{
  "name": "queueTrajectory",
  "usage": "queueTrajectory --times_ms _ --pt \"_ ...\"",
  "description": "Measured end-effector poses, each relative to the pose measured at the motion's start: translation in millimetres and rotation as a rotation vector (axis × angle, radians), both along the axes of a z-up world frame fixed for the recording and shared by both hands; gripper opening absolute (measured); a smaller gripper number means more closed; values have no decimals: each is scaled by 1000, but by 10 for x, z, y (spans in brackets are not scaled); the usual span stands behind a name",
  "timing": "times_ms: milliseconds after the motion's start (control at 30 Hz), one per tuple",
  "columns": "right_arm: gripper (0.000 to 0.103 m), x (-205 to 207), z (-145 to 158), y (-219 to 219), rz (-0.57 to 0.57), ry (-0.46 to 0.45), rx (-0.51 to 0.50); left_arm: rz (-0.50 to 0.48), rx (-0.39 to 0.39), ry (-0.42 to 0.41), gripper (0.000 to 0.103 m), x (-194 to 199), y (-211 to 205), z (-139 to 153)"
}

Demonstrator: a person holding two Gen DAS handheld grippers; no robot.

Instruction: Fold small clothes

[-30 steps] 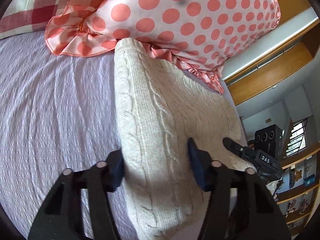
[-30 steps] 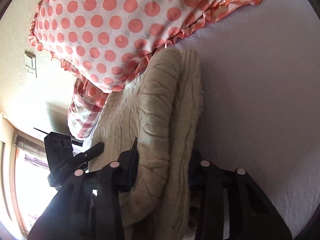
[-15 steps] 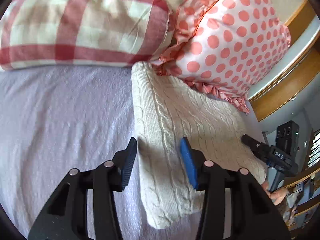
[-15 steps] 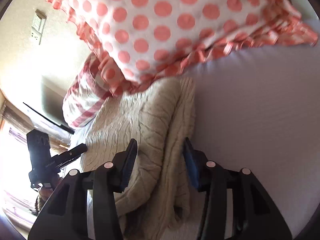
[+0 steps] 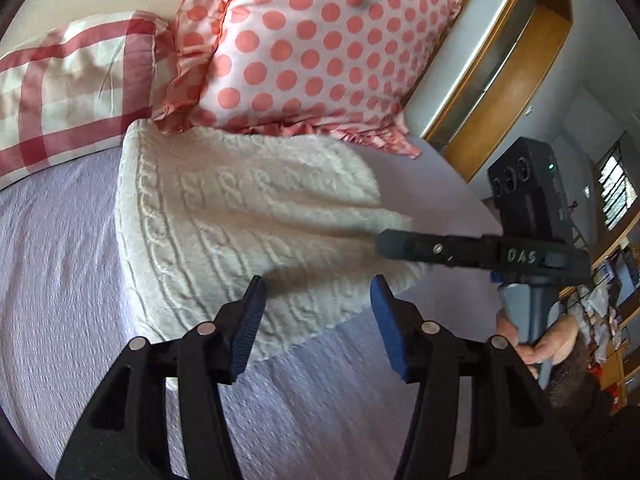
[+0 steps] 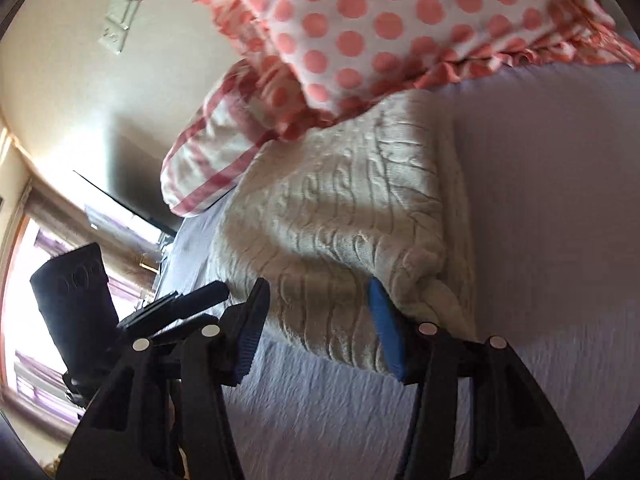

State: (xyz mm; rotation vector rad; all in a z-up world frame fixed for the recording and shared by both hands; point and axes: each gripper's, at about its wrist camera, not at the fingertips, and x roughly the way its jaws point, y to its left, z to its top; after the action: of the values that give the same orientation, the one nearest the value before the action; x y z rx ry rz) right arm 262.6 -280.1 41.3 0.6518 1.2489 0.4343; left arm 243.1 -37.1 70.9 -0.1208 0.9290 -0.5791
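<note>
A cream cable-knit sweater (image 5: 240, 220) lies folded on the lilac bedspread (image 5: 60, 280), its far edge against the pillows. It also shows in the right wrist view (image 6: 352, 208), with a thick folded edge on its right side. My left gripper (image 5: 316, 312) is open and empty, just above the sweater's near edge. My right gripper (image 6: 316, 312) is open and empty at the sweater's near edge. The right gripper also shows in the left wrist view (image 5: 480, 248), over the sweater's right side. The left gripper shows in the right wrist view (image 6: 176, 304).
A pink polka-dot pillow (image 5: 320, 48) and a red checked pillow (image 5: 68, 88) lie behind the sweater. A wooden headboard or shelf (image 5: 500, 80) stands at the right. A wall with a switch plate (image 6: 120, 16) and a bright window (image 6: 24, 280) lie to the left.
Both grippers have opened, let go of the sweater and drawn back toward me. The sweater now lies flat and folded on the bed.
</note>
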Motion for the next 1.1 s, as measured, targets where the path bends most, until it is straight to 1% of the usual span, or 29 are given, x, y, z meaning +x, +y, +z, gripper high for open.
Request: queueTrajectory --times_ms 33,67,133,200,267,300,333,367,400,433,467,500,533,567,600,667,733,767,800,833,867,933,1000,1100 --pt "44 -1 -33 -50 -20 5 6 5 27 33 52 36 10 -111" --pt "39 -4 -62 -84 -30 5 7 5 38 61 50 62 10 -198" --pt "35 -82 -93 -125 -41 7 4 -7 37 62 48 18 47 -252" --pt "28 -156 -151 -169 -62 23 11 -14 45 65 48 -34 71 -264" --pt "28 -173 -137 -138 -63 22 -1 -13 28 56 48 -115 112 -216" --pt "31 -178 -61 -96 -54 9 -26 -13 -7 48 51 -160 157 -162" --pt "36 -189 49 -55 -41 -23 -38 -16 -54 34 53 -198 208 -94" --pt "49 -198 173 -16 -34 -71 -44 -13 -91 11 54 -221 244 -15" --pt "63 -204 282 15 -36 -114 -58 3 -113 -19 59 -227 273 63" --pt "67 -199 359 35 -42 -141 -74 30 -127 -44 66 -202 296 124" --pt "69 -178 374 51 -45 -142 -88 63 -128 -48 69 -145 311 148" --pt "69 -148 321 60 -50 -114 -106 98 -114 -34 69 -63 325 126" --pt "69 -120 219 68 -50 -69 -120 127 -87 -4 69 53 312 65" --pt "69 -89 76 81 -38 -15 -120 138 -70 33 67 140 311 -17" --pt "69 -88 -12 87 -30 10 -105 142 -64 38 65 178 300 -56" --pt "69 -159 121 84 -42 -24 -121 141 -50 17 65 81 300 21" --pt "73 -277 345 89 -40 -74 -157 127 -51 -4 68 -107 373 128" --pt "85 -349 448 104 -36 -100 -197 127 -44 -12 70 -208 420 165" --pt "100 -439 551 116 -35 -126 -255 136 -22 -22 78 -310 471 188" --pt "102 -524 618 129 -39 -146 -314 157 17 -34 87 -438 532 200" --pt "102 -619 662 152 -34 -167 -371 183 58 -48 89 -535 569 191" --pt "102 -750 633 217 -7 -168 -459 221 145 -60 95 -650 585 122" --pt "102 -797 501 299 22 -127 -530 237 219 -42 96 -673 557 12" --pt "102 -819 286 444 65 -76 -594 238 268 10 96 -606 514 -167"
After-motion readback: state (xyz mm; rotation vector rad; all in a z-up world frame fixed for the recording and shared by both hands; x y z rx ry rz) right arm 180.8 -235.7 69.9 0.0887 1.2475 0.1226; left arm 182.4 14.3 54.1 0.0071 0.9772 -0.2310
